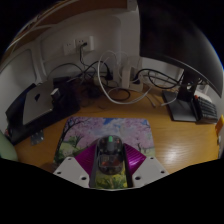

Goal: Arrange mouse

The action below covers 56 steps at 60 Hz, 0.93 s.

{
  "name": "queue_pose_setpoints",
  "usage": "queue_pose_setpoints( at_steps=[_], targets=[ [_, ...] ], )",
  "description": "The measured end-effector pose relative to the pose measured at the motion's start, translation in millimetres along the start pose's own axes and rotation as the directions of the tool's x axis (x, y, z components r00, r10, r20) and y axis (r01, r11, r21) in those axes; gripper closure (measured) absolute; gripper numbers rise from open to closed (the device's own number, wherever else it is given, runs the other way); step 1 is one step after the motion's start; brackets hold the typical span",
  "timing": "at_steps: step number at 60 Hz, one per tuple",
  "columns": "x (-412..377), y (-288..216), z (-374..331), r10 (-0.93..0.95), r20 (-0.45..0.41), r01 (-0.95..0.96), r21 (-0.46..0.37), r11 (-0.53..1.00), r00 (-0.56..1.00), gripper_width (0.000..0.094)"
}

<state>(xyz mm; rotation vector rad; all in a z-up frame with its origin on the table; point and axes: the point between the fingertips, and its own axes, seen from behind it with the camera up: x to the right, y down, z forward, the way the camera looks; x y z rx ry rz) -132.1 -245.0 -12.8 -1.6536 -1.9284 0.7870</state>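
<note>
A dark mouse (110,162) with coloured lights on its back sits between my two fingers. The magenta pads (93,158) press on its left and right sides. My gripper (111,168) is shut on the mouse. Just ahead of the fingers and partly under them lies a mouse mat (105,130) with a pink and blue flower print, flat on the wooden desk (170,140). The mouse hides the near middle of the mat.
Several black and white cables (110,85) loop across the back of the desk below a wall socket (85,47). A dark device (35,105) stands at the left, and a black keyboard-like object (197,105) at the right.
</note>
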Motion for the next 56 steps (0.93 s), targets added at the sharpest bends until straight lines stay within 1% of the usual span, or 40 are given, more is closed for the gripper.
queue_pose_setpoints(
  at_steps=[3, 5, 10, 12, 13, 14, 18, 22, 29, 37, 41, 44, 47, 52, 56],
  targets=[
    [-2.3, 0.9, 0.7, 0.007, -0.001, -0.007, 0.005, 1.000, 1.000, 0.0476],
    [-3.2, 2.3, -0.2, 0.005, -0.001, -0.005, 0.000, 1.000, 1.000, 0.0431],
    [-2.6, -0.6, -8.0, 0.022, -0.006, -0.022, 0.003, 1.000, 1.000, 0.0057],
    [-0.2, -3.2, -15.5, 0.029, -0.016, -0.029, 0.005, 1.000, 0.999, 0.0095],
    [0.4, -5.0, -20.4, 0.036, -0.019, -0.036, 0.007, 0.999, 0.999, 0.0096],
    [0.2, -6.5, -25.9, 0.043, -0.019, -0.043, 0.008, 0.999, 0.999, 0.0072],
    [-1.4, -10.2, -54.2, 0.057, -0.014, -0.057, 0.003, 0.998, 0.998, 0.0084],
    [0.8, -10.4, -91.5, 0.053, -0.027, -0.053, -0.008, 0.999, 0.998, 0.0084],
    [3.8, -3.7, -159.0, 0.044, -0.033, -0.045, -0.036, 0.998, 0.999, 0.0083],
    [13.7, 6.6, -215.8, 0.010, -0.050, -0.012, -0.049, 0.999, 0.999, 0.0082],
    [22.2, 12.8, -234.4, 0.001, -0.073, -0.005, -0.050, 0.999, 0.997, 0.0085],
    [24.2, 15.7, -243.7, -0.007, -0.071, 0.004, -0.052, 0.999, 0.997, 0.0086],
    [26.0, 18.1, -248.2, -0.001, -0.062, -0.002, -0.050, 0.999, 0.998, 0.0087],
    [37.1, 19.9, -251.9, -0.014, -0.090, 0.009, -0.050, 0.999, 0.996, 0.0085],
    [39.2, 23.0, -251.3, -0.004, -0.094, -0.001, -0.052, 0.999, 0.996, 0.0079]
  ],
)
